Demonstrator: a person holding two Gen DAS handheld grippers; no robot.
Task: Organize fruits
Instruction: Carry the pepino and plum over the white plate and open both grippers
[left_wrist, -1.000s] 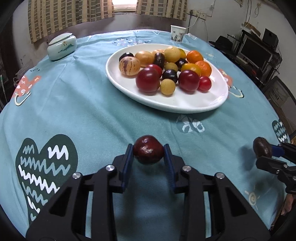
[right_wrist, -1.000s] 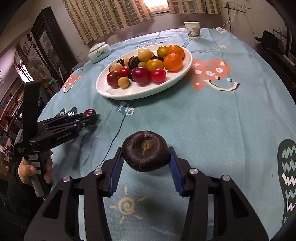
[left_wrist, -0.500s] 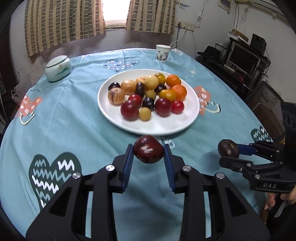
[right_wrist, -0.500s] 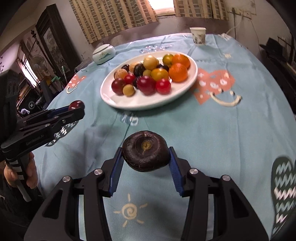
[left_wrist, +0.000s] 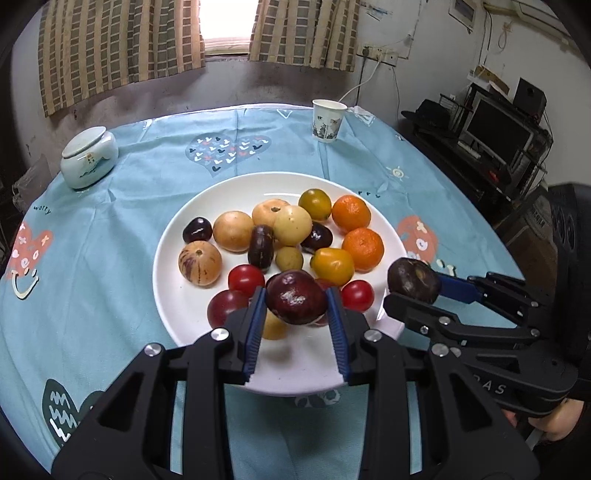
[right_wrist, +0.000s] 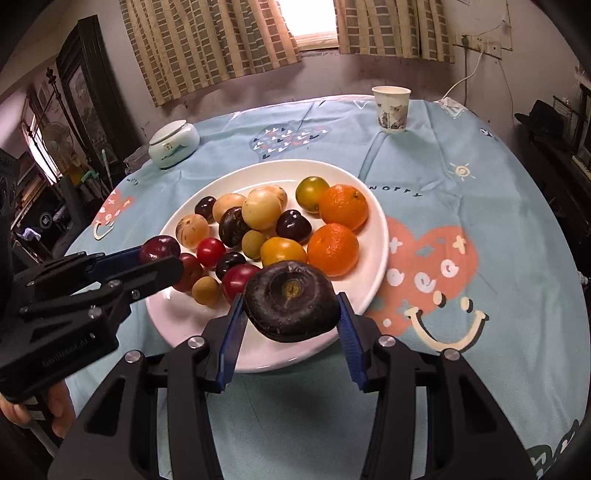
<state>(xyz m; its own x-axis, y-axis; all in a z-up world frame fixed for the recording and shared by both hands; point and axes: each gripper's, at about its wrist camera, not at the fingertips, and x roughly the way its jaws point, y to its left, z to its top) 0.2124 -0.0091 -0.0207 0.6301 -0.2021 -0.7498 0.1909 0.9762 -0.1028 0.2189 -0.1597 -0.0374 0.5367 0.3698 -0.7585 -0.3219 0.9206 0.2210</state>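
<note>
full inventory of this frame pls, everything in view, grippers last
plate: 1, white, table centre, holding the fruit pile
oranges: 2, orange, plate's right side
cherry tomatoes: 2, red, near side of pile
striped melon: 1, tan, plate's left side
paper cup: 1, white, far edge
lidded jar: 1, white, far left
tablecloth: 1, light blue, over the table
monitor: 1, dark, room's right side
left gripper: black, blue pads, jaws shut on dark red plum over the plate
right gripper: jaws shut on dark brown fruit over the plate's near rim
</note>
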